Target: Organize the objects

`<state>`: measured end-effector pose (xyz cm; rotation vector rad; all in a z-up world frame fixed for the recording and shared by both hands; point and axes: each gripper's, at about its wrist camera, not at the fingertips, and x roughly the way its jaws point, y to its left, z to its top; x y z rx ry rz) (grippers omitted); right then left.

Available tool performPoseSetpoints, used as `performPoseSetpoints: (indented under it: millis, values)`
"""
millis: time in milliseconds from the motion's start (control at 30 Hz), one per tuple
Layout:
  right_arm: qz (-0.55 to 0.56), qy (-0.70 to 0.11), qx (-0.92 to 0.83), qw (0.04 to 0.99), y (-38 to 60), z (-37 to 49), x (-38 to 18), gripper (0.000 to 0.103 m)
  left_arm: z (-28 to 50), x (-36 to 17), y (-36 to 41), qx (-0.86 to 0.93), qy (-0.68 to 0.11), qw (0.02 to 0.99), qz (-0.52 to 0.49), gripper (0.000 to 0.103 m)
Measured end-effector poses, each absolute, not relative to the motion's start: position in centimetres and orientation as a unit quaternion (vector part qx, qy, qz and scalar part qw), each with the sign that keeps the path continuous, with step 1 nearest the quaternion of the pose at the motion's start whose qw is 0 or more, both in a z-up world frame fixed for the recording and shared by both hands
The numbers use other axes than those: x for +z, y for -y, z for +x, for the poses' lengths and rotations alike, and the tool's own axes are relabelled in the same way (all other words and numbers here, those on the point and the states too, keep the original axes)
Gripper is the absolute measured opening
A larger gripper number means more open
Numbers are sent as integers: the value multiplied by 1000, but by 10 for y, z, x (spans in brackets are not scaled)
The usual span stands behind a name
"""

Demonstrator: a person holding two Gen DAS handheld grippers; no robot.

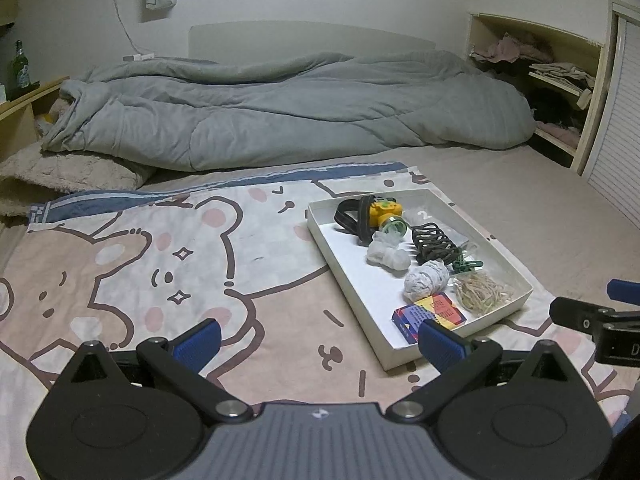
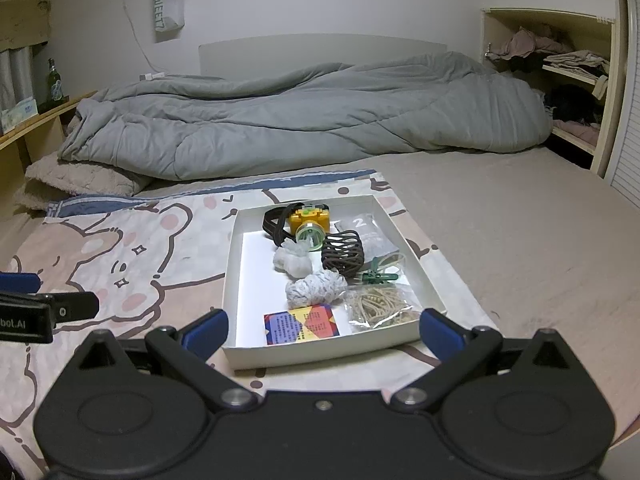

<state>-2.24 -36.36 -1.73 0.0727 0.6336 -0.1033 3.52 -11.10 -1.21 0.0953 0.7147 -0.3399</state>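
Tray (image 2: 234, 280) of white card sits on the bear-print blanket (image 1: 160, 248) on the bed, all the small items already inside it, none loose on the blanket that I can see. Contents: yellow headlamp (image 2: 310, 220) with dark strap at the far end, dark wire-mesh piece (image 2: 343, 255) beside it, clear crumpled plastic (image 2: 292, 262), white crumpled wad (image 2: 314, 288), green clip (image 2: 378, 277), bagged rubber bands (image 2: 378, 306), and a colourful card box (image 2: 302, 324) at the near edge. Right gripper (image 2: 323, 330) faces the tray's near short wall straight on, the tray's long axis running away from it. Left gripper (image 1: 318, 340) is off to the tray's left, so the tray lies forward and to its right; the right hand is nearer. Both sets of fingers are spread wide and hold nothing (no contact with the tray or items in either view). This fits either items gathered in the tray as wanted, or a tray of mixed bits waiting to be sorted out; the pictures do not settle which. Items look light, soft, crowded toward the tray's right half, some touching.
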Motion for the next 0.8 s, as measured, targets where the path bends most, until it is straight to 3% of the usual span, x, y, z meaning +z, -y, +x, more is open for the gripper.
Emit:
performPoseSetpoints:
  millis: [800]
  values:
    - [36,-314,-49,948,360,-23,-18,103,33,-12,112,-165,-349,921,47,103]
